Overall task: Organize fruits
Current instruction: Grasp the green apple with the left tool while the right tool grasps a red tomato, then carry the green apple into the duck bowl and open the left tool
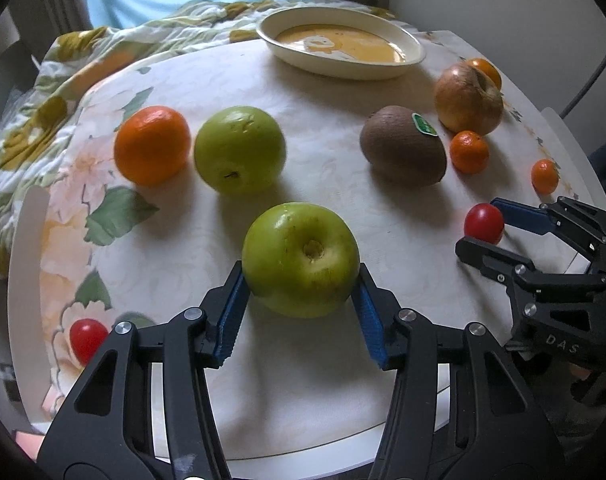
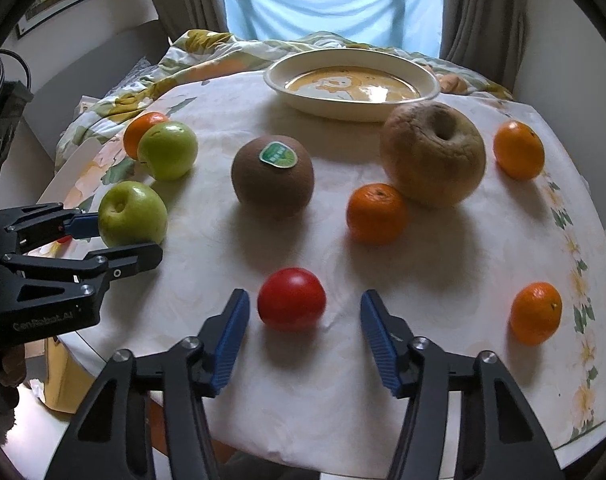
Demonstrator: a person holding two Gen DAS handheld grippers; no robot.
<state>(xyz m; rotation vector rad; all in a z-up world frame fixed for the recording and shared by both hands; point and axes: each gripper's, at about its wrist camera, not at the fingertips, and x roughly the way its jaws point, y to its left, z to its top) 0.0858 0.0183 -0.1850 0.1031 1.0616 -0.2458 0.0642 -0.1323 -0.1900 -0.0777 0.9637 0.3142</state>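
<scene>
Tablecloth (image 1: 311, 92) | green apple (image 1: 301, 258) clamped in left gripper (image 1: 301, 300) | tomato (image 2: 291, 298) between right gripper (image 2: 305, 324) pads

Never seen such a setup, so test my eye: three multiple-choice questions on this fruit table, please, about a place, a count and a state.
1. Where does the bowl stand?
A. at the table's far side
B. between the apples
C. on the floor
2. How many green apples?
A. one
B. two
C. four
3. How do the right tongs stand to the tomato?
A. clamped on it
B. open, tomato between them
C. lifting it
Answers: 1 A, beyond all the fruit; 2 B, both views show two; 3 B, gaps on both sides.
</scene>
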